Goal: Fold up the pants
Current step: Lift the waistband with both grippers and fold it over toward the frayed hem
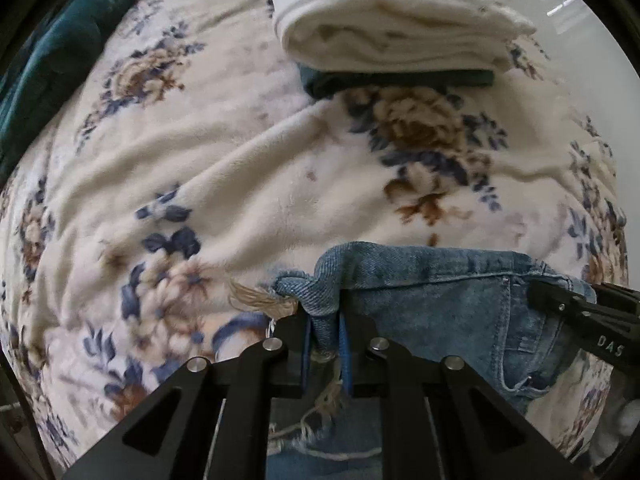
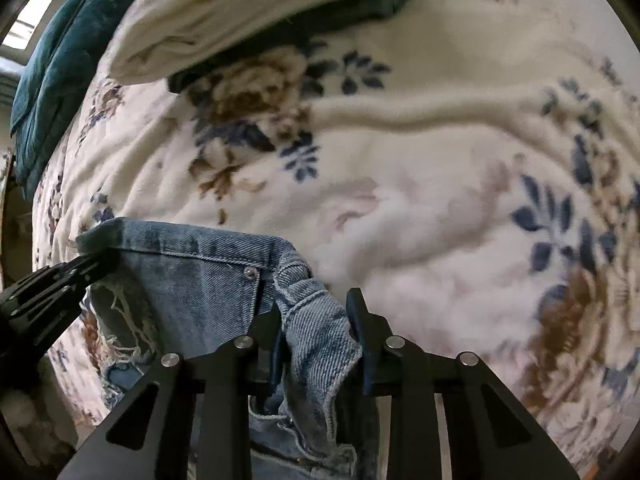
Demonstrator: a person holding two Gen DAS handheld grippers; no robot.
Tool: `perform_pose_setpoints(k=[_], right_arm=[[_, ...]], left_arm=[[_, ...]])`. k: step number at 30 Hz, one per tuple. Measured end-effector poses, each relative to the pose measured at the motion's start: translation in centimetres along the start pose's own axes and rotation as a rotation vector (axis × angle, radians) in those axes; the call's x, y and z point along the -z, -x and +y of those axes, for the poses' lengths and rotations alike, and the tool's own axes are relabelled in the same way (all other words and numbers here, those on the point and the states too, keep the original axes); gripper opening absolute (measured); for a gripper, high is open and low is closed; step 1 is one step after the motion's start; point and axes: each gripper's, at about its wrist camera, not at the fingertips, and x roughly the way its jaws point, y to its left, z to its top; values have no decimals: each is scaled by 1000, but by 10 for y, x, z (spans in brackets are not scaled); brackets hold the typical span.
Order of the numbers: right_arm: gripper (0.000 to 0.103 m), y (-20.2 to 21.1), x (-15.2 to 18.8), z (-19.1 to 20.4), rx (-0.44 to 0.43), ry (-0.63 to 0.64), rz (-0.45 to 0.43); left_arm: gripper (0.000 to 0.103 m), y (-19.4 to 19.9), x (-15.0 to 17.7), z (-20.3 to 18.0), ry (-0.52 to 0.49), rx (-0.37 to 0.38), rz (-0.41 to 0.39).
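Note:
The pants are faded blue jeans (image 1: 440, 300) with frayed rips, held up over a floral blanket. My left gripper (image 1: 324, 320) is shut on a bunched edge of the jeans at their left end. My right gripper (image 2: 316, 320) is shut on a thick fold of the jeans (image 2: 200, 280) by the waistband and rivet. Each gripper shows in the other's view: the right one at the right edge (image 1: 580, 312), the left one at the left edge (image 2: 52, 292). The denim spans between them and hangs below, out of sight.
The cream blanket with blue and brown flowers (image 1: 260, 168) covers the bed. A folded white garment (image 1: 392, 20) lies on a folded dark green one (image 1: 400, 80) at the far side. A teal quilted cushion (image 2: 52, 72) sits at the far left.

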Motion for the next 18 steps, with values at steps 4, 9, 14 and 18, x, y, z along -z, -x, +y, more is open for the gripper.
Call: perform_pose_setpoints(k=[4, 9, 14, 18], right_arm=[[28, 31, 22, 16, -12, 7, -49], [27, 78, 63, 16, -70, 11, -88], [27, 121, 129, 29, -111, 48, -95], [27, 133, 195, 34, -101, 99, -54]], left_arm=[[9, 34, 20, 21, 36, 14, -23], [9, 91, 76, 41, 96, 55, -51], [9, 146, 151, 46, 155, 93, -55], [9, 172, 224, 46, 201, 116, -19]])
